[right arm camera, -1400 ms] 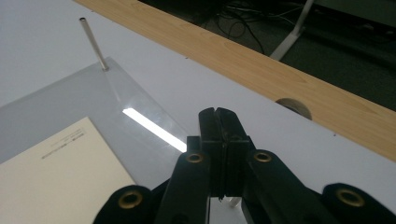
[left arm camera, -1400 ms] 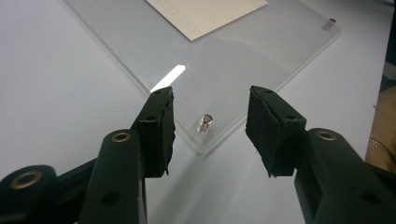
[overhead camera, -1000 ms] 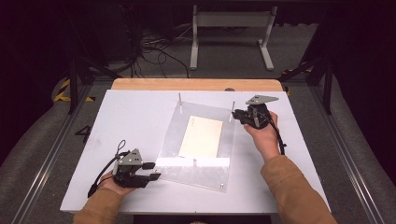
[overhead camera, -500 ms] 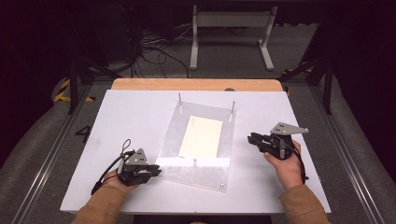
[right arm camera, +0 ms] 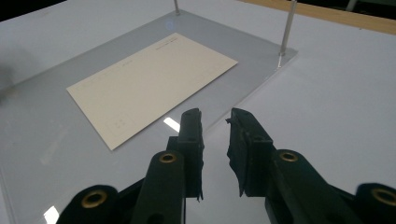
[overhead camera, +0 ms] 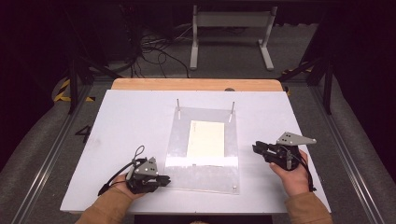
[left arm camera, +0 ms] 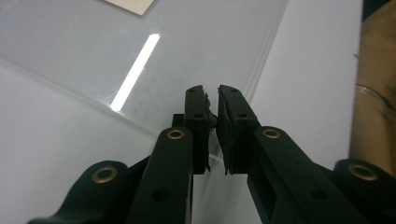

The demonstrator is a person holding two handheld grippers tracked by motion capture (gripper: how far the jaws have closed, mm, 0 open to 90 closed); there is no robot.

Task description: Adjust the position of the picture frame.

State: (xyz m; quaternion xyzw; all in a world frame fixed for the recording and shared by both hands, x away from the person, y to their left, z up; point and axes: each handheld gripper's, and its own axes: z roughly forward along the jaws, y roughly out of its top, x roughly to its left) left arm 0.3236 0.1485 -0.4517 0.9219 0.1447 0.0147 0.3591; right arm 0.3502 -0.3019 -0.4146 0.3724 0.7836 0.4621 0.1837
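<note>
Plainly the thing to be handled here is the clear acrylic sheet (overhead camera: 201, 149), which lies flat near the middle of the white table (overhead camera: 121, 121), held a little off it on short posts, with two thin metal pins (overhead camera: 232, 111) standing at its far corners; a cream card (overhead camera: 206, 138) lies flat under or on the sheet, toward its far half, though which side of the plastic it sits on cannot be told. The left gripper (overhead camera: 156, 178) rests at the sheet's near-left corner, and in the left gripper view its jaws stand a narrow slit apart with the sheet's edge (left arm camera: 268, 44) running just past their tips; whether they pinch that edge cannot be told. The right gripper (overhead camera: 256, 148) hovers just beside the sheet's right edge, jaws parted and empty, pointing toward the card (right arm camera: 149, 88). The sheet looks stiff, light and glossy, so probably slippery and easily scratched; a hold on a bare edge or corner, away from the pins, seems safest; the card looks thin and limp, likely hard to lift from a flat face without first sliding it to an edge.
</note>
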